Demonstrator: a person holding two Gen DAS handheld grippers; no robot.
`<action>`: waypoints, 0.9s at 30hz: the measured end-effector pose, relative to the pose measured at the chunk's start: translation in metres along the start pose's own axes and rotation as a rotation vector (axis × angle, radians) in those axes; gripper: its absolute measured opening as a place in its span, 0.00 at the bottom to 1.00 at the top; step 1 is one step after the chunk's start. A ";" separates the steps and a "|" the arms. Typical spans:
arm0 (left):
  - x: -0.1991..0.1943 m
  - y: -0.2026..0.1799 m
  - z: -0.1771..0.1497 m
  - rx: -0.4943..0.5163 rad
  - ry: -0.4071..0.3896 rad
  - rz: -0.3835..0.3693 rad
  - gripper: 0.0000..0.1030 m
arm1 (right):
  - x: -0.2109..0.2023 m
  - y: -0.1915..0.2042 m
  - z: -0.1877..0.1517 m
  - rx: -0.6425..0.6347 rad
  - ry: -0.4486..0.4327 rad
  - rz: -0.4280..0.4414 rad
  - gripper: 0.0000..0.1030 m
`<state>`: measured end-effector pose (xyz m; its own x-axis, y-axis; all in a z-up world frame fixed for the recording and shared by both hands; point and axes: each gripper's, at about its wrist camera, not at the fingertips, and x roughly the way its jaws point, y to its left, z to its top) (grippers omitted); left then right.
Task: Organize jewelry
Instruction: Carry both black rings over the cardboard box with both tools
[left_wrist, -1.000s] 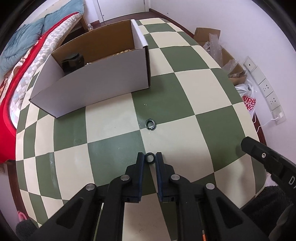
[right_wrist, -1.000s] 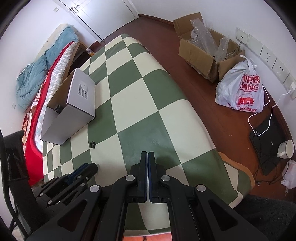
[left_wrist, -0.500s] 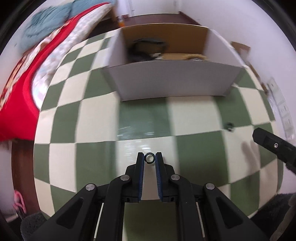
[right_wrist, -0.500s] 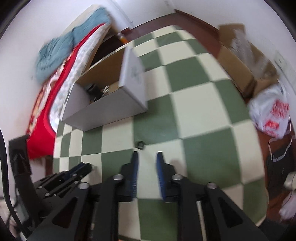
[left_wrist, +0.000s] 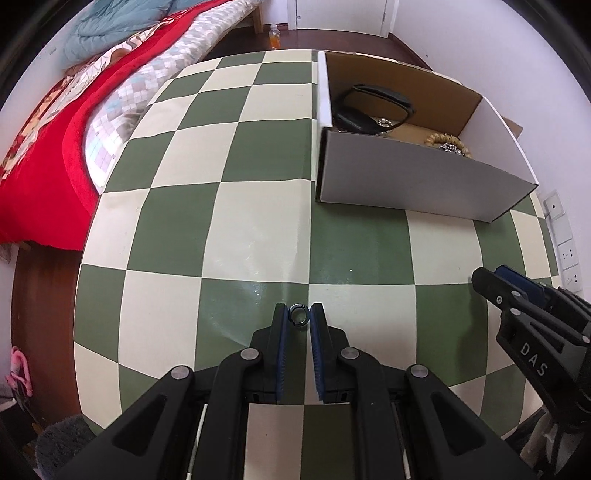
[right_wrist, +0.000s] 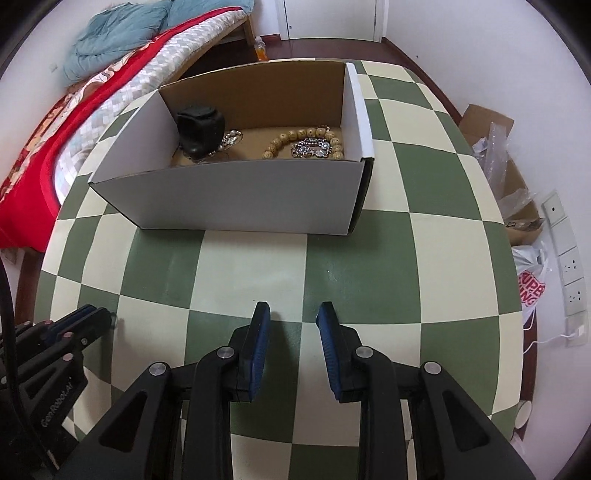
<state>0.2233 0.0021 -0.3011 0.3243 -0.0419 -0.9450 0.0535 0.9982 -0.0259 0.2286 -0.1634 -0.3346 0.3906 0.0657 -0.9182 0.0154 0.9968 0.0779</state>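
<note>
Two wrist views of a counter (left_wrist: 255, 236) covered in a green-and-cream checkered cloth, with an open cardboard box (right_wrist: 236, 195) as the landmark. The left gripper (left_wrist: 299, 316) is clamped on a small dark ring (left_wrist: 298, 315), pinched between its blue-padded fingertips (left_wrist: 280, 328) above the counter, on the near side of the box and well apart from it. The right gripper (right_wrist: 294, 314) has its jaws spread apart with nothing between them, poised over the counter in front of the box's near wall; in the left wrist view it appears at the right edge (left_wrist: 517, 295), nearer than the box. In the right wrist view the left gripper shows at the lower left (right_wrist: 85, 321), also on the near side of the box. Inside the box, a black watch-like strap item (right_wrist: 199, 127) sits at the left end with a small pale beaded piece (right_wrist: 232, 137) just beside it; toward the right end lies a string of tan wooden beads (right_wrist: 295, 138) touching a silvery chain cluster (right_wrist: 310, 147). Beyond the box to the left stands a bed with a red cover (left_wrist: 55, 122) and a blue blanket (right_wrist: 118, 33). To the right of the box, on the floor, are a second cardboard carton (right_wrist: 495, 147) and a white plastic bag (right_wrist: 532, 280).
</note>
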 end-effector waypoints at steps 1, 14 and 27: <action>0.000 0.001 0.000 -0.004 0.001 -0.002 0.09 | 0.000 0.001 0.000 -0.002 -0.001 -0.008 0.25; -0.006 -0.001 -0.001 -0.015 -0.003 -0.025 0.09 | -0.012 -0.018 -0.009 0.068 -0.049 0.022 0.00; -0.014 -0.003 0.003 -0.034 -0.017 -0.046 0.09 | -0.021 -0.049 0.000 0.188 -0.031 0.198 0.47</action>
<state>0.2215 -0.0007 -0.2869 0.3385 -0.0882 -0.9368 0.0367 0.9961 -0.0805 0.2200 -0.2137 -0.3194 0.4311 0.2542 -0.8657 0.1054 0.9387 0.3281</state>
